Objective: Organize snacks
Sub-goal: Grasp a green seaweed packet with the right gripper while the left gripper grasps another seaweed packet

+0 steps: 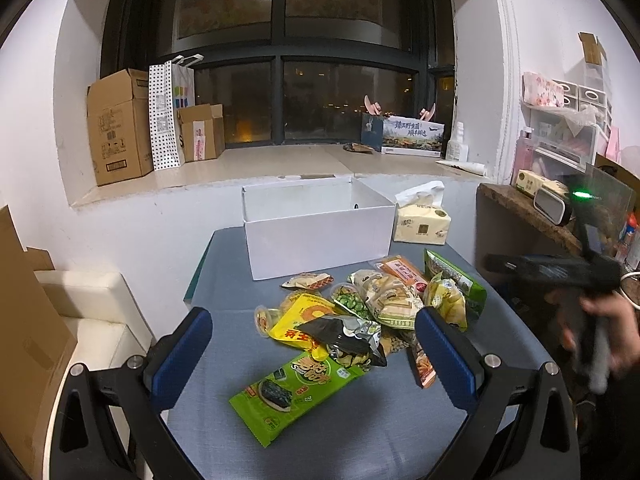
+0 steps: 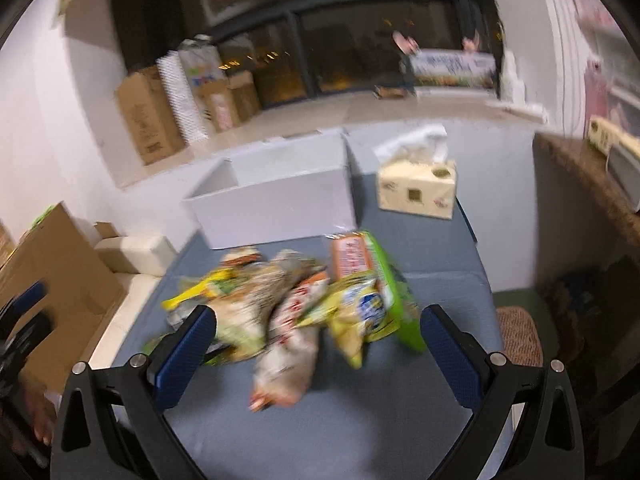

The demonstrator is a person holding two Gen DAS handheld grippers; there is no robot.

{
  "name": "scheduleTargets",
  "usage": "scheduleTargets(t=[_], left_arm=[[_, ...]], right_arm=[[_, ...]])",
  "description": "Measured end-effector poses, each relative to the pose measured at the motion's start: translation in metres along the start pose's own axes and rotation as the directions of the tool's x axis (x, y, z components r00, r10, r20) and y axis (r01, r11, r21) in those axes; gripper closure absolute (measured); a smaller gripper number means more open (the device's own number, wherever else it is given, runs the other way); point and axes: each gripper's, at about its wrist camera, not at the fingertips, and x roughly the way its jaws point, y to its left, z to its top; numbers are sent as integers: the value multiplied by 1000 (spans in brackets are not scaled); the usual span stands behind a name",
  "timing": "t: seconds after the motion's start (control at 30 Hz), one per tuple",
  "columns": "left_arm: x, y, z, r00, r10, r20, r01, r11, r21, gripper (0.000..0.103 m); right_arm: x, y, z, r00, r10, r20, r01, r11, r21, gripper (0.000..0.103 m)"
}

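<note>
A heap of snack packets (image 1: 372,308) lies on the grey-blue table (image 1: 360,420). Nearest me is a green seaweed packet (image 1: 292,392), with a black crumpled bag (image 1: 344,340) and a yellow bag (image 1: 300,320) behind it. An open white box (image 1: 320,236) stands at the table's far end. My left gripper (image 1: 314,320) is open above the near side of the heap, holding nothing. In the blurred right wrist view, my right gripper (image 2: 318,320) is open over the same heap (image 2: 304,308), with the white box (image 2: 276,200) beyond. A person's hand holds the right gripper's body (image 1: 560,272) at the right.
A tissue pack (image 1: 422,224) sits right of the white box. Cardboard boxes (image 1: 120,128) and a dotted bag (image 1: 162,120) stand on the window ledge. A wooden shelf (image 1: 528,216) with clutter is at the right; cardboard (image 1: 28,320) and a cream cushion (image 1: 92,304) at the left.
</note>
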Motion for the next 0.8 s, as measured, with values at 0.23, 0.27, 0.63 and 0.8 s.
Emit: scheduleTargets(t=[0.23,0.27,0.63,0.8], left_arm=[[20,-1,-12,999,-22,-41,23,999,24,0],[22,-1,-15,998,-29,-51,30,999,25,0],[39,27,-35,988,-84,-127,81,996,-31,0],[65,32,-50,970,-137,-202,152,987,58,0]], right_arm=[[99,-45,36,984,-47,-174,62,994,87,20],[114,-48,40,977,-55,-205,76,993,95,26],[144,-74,38,962,-15,-274,74,976,207,85],[101,-81,46,982,67,-177,-18,965,262,89]])
